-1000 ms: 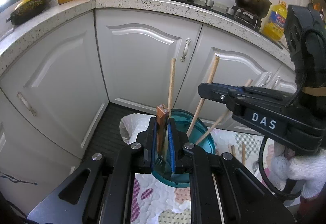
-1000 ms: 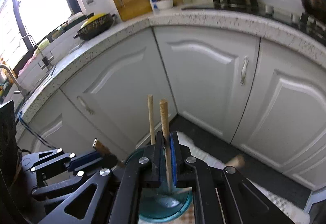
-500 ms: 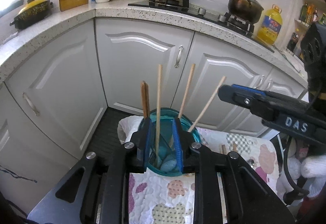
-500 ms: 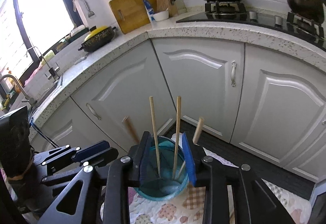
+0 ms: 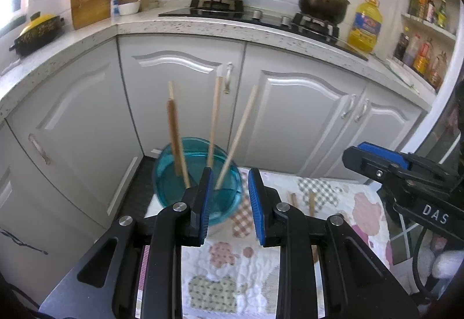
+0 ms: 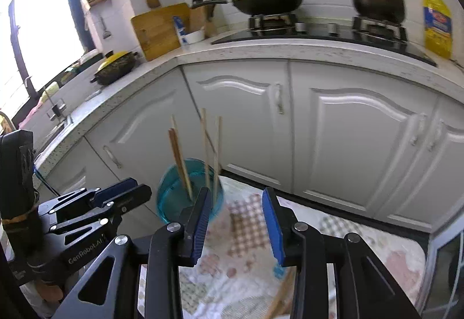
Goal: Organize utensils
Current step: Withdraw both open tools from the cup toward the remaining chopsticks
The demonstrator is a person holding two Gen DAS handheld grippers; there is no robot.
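Observation:
A blue see-through cup (image 5: 174,188) stands on a patterned quilted cloth (image 5: 232,269) and holds several wooden chopsticks (image 5: 175,139), all leaning upright. My left gripper (image 5: 230,174) is drawn back just in front and to the right of the cup, its jaws opening with nothing between them. In the right wrist view the cup (image 6: 171,200) sits left of my right gripper (image 6: 237,194), whose jaws are also opening and hold nothing. Two loose chopsticks (image 5: 311,201) lie on the cloth right of the cup, and more chopsticks (image 6: 281,295) lie under the right gripper.
White cabinet doors (image 5: 179,104) rise close behind the cloth's far edge. The stone counter (image 5: 203,25) above carries a wok, a pot, a yellow oil bottle (image 5: 364,25) and a cutting board. A gloved hand (image 5: 446,263) holds the right gripper (image 5: 377,163).
Both grippers were shut on chopsticks over the cup. They let go, the sticks now stand in the cup, and both grippers pulled back and away to the right with jaws apart.

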